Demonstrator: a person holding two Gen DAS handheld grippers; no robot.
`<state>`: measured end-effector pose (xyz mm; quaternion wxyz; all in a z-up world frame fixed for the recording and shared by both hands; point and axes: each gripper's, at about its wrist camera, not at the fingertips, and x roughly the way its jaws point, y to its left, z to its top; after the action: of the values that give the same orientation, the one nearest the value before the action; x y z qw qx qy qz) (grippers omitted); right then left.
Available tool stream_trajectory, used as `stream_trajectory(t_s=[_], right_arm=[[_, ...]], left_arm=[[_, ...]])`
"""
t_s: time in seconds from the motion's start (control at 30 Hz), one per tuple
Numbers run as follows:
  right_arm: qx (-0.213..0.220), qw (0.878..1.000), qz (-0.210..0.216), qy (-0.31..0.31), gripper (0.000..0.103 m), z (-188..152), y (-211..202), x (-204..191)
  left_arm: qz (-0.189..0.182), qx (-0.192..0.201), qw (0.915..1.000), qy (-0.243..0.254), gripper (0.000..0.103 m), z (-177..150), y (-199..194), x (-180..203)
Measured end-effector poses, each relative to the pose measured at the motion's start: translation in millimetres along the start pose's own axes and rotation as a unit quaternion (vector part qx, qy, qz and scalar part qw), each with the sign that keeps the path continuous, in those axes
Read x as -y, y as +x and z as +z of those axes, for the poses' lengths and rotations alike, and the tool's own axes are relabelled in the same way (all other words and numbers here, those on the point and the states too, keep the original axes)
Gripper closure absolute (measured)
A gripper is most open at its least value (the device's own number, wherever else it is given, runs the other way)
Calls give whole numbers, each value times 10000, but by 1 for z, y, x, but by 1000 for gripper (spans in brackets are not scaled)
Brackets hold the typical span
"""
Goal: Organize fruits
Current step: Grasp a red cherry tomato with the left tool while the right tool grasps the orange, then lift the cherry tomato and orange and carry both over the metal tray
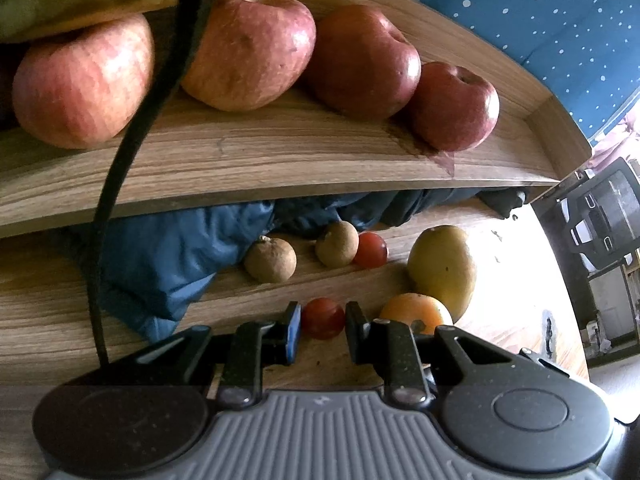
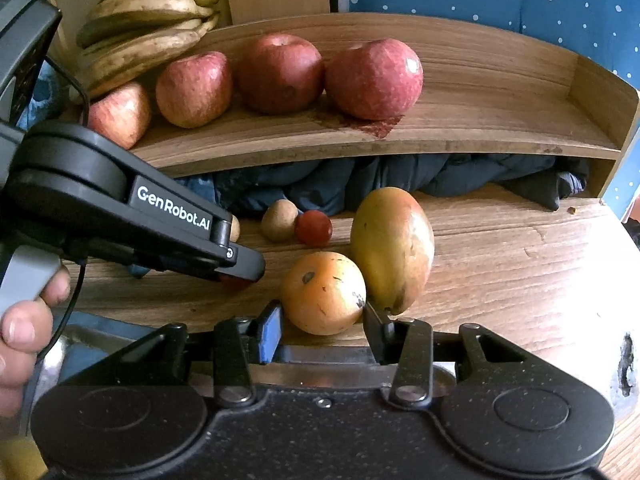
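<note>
The shelf (image 2: 440,136) already has a row of apples (image 2: 374,78) on it, with bananas (image 2: 148,24) at the far left end. It looks like big fruit of one kind is lined up there so it stays neat. The rest of the fruit sits lower down on the table (image 2: 520,264), in front of a blue cloth (image 1: 168,264) stuffed under the shelf.

The left gripper (image 1: 323,326) is low over the table, pointing at the shelf. A small red tomato (image 1: 322,317) sits right between its fingers. The jaws are spread a little, one on each side of the tomato, very close, but I cannot tell if they touch it. I think it is about to pinch it. From the right camera this gripper comes in from the left, tipped down, and its tip hides most of the tomato.

The right gripper (image 2: 326,330) is also low, just beside the left one. Its jaws are spread wide around an orange (image 2: 323,292). The right finger looks to be touching the orange or nearly so, and the blue pad (image 2: 269,330) is just beside it. It is not squeezing yet.

A mango (image 2: 392,248) leans against the orange. Farther back lie two brown little fruits (image 1: 270,260) and one more tomato (image 1: 372,249).

The tomato is soft, so a gentle squeeze is best. Lifting the orange may make the mango roll.
</note>
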<state>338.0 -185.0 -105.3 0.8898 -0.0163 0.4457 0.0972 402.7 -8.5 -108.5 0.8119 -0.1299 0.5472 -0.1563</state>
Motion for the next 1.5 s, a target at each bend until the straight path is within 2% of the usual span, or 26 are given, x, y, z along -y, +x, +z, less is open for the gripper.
stream_trajectory(t_s=[0.4, 0.7, 1.0, 1.5], right_arm=[[-61, 9998, 71, 189, 51, 5, 12, 0], [79, 9990, 211, 395, 56, 5, 13, 6], [376, 9979, 456, 269, 56, -4, -26, 10], [344, 9971, 650, -196, 56, -60, -109, 38]], left_arm=[[97, 32, 9999, -40, 77, 1, -2, -5], [134, 160, 9998, -69, 77, -2, -11, -6], [158, 407, 9990, 15, 77, -20, -37, 6], [61, 459, 9988, 128, 77, -97, -69, 45]])
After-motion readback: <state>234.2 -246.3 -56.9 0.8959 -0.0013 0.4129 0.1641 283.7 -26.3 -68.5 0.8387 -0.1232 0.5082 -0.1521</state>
